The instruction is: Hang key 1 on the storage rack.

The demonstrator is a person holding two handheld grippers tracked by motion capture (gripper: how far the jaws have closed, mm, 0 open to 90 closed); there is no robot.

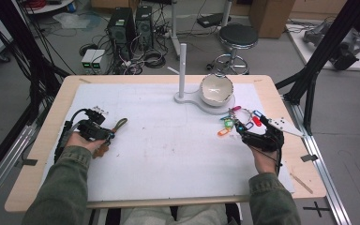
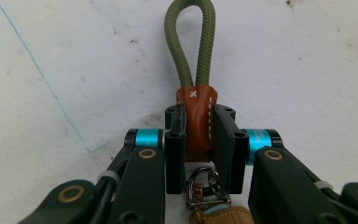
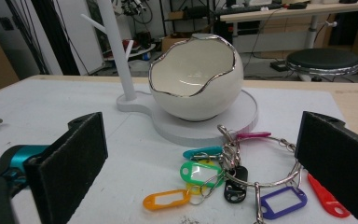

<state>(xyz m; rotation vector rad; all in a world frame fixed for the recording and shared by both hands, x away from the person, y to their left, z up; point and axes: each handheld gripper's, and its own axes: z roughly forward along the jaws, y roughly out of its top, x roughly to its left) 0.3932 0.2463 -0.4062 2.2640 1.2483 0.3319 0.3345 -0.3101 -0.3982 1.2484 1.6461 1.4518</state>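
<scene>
Keychains occupy both hands at this desk. An olive cord strap with a stitched brown leather collar lies on the white mat near the desk's left side, and the left tongs are clamped on that collar, one black jaw on each flank. A metal clasp and a tan tag hang below the grip, between the jaws' linkages. In the high view the left tongs rest low on the mat with the cord loop pointing away from the hand.

Across the desk, a large metal ring carrying coloured plastic tags, among them orange, green, purple and red, lies flat just in front of a white stand. The right tongs stand wide apart around the bunch, touching nothing as far as can be told.

On the stand sit a cracked-egg bowl and a white post with short pegs; both appear bare. Judged from this, one strap is secured, the ring of tags is about to be gripped, and stowing either on the stand remains to be done.
</scene>
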